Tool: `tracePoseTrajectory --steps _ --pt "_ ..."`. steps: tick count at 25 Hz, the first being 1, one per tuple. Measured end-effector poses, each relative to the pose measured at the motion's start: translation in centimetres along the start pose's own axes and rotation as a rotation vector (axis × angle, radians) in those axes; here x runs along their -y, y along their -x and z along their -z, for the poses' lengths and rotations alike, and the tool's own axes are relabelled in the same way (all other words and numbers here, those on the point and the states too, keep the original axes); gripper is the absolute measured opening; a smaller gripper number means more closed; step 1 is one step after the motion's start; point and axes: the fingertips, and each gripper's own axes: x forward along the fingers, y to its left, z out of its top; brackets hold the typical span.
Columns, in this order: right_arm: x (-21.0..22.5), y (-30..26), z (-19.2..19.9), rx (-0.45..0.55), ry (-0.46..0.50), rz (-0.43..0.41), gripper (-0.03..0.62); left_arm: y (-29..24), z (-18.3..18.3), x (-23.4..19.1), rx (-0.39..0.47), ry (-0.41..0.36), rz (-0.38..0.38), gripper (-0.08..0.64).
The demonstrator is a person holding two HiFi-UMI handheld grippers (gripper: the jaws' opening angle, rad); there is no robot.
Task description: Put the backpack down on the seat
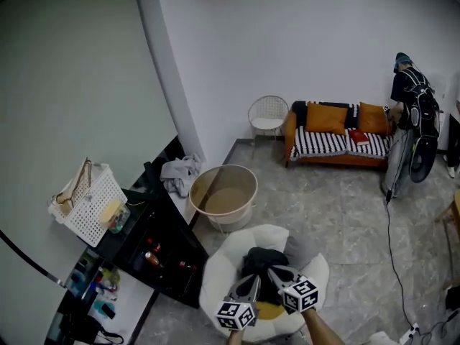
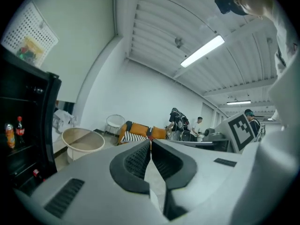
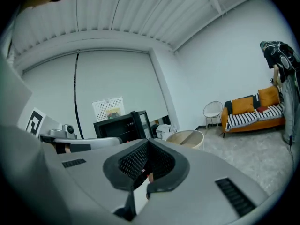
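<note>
Your left gripper (image 2: 151,144) has its jaws pressed together with nothing between them, and your right gripper (image 3: 149,146) likewise has its jaws together and empty. Just beneath both sets of jaw tips, the black backpack (image 1: 262,261) sits slumped in the hollow of the white beanbag seat (image 1: 219,268). It appears to rest there unaided, so the put-down looks done.

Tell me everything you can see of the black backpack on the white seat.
The backpack is a black, soft-looking fabric heap, slumped in the hollow of the round white seat. Its near side is hidden behind the left gripper and right gripper above it; whether either touches it cannot be told. No straps or zips can be made out.
</note>
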Motion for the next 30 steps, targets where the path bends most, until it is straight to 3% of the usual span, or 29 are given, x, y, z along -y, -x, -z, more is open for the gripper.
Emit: tracePoseTrajectory --steps 5,10,18,22,30 --pt "-2.9 0.2 -4.3 0.059 0.067 -0.045 0.028 0.9 -3.9 1.0 0.063 -0.048 0.003 0.035" --pt "-4.9 0.0 -5.6 0.092 0.103 -0.071 0.029 1.3 -5.6 1.3 0.096 -0.076 0.010 0.035" --pt "-5.7 2.2 -5.4 0.088 0.108 -0.093 0.029 2.2 -4.7 3.2 0.088 -0.068 0.001 0.035" --pt "-5.4 5.2 -4.8 0.080 0.086 -0.109 0.029 2.4 -4.0 5.9 0.087 -0.069 -0.001 0.035" --pt "-4.3 13.8 -3.7 0.082 0.097 -0.064 0.028 3.8 -1.1 13.3 0.066 -0.057 -0.012 0.035"
